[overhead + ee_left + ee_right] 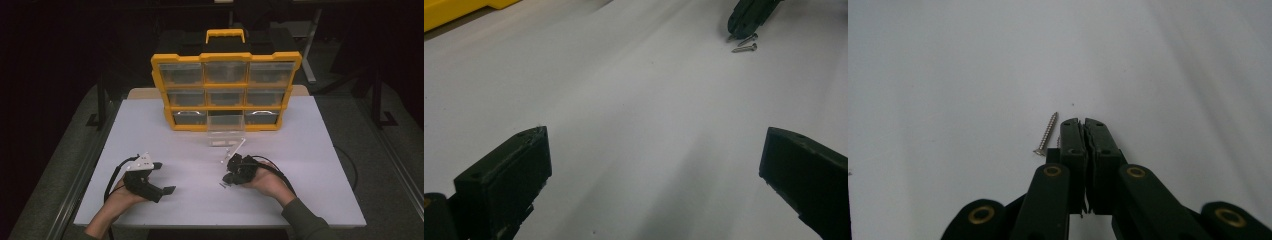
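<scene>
Pick-up of small fasteners, low on the white tabletop (pixel 150 125). A yellow-and-black plastic organiser with clear drawers (pixel 226 57) stands at twelve o'clock on the table. A clear plastic drawer (pixel 226 137) is drawn forward from its bottom middle slot; we cannot tell whether it still hangs in the slot.

Right gripper (pixel 227 179) sits at about five o'clock from the table's middle, tips down on the surface. In the right gripper view (pixel 1084 121) its jaws are pressed together, with no gap between the pads. A silver countersunk wood screw (pixel 1047 134) lies flat on the table at ten o'clock from the tips, just beside them and free. A second small screw (pixel 1058 141) peeks out against the outer face of the near jaw; we cannot tell whether it is caught or merely lying alongside. The left gripper view shows both screws lying close together by the black tips.

Left gripper (pixel 163 177) rests at seven o'clock, well apart from the screws, jaws spread wide and empty, as seen in its own view (pixel 654 165).

Our reading: the step in hand is the pinch on a screw, and the grip looks doubtful. Next move likely calls for a small lift to test the hold. If nothing comes up, we would reopen, shift toward ten o'clock, straddle the shank and close again. Carry to the clear plastic drawer at twelve o'clock would follow.
</scene>
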### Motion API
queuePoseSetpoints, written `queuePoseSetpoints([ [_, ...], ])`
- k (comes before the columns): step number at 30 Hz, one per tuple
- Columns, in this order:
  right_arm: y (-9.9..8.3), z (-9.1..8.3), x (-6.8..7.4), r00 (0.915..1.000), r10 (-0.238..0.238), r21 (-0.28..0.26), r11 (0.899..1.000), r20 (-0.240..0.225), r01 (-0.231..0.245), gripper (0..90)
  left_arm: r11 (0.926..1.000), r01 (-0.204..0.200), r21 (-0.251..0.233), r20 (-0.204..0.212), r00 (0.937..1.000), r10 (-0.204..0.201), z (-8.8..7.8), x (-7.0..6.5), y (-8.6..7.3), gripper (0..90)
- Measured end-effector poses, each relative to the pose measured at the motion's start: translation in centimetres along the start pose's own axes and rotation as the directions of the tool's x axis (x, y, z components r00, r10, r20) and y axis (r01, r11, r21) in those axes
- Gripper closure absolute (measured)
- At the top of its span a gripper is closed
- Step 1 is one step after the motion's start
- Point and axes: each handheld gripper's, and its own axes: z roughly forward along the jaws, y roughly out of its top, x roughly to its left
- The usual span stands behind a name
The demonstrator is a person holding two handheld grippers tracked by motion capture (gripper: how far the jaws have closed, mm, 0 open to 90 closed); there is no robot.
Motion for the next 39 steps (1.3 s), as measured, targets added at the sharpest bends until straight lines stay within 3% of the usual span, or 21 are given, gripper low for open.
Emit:
queuePoseSetpoints([
  [20, -0.2, -2.7, -1.0, 0.9973, 0.071, -0.056, 0.996, 0.02, -0.07, 86.3, 0.9998, -0.013, 0.013, -0.003, 0.9999, 0.013, 0.1, -0.2, 0.0, 0.1],
  [39, 1.7, -5.6, -2.4, 0.996, 0.081, -0.09, 0.993, 0.037, -0.077, 86.2, 0.9999, -0.015, -0.002, -0.013, 0.9998, 0.015, 0.0, -0.3, -0.1, 0.2],
])
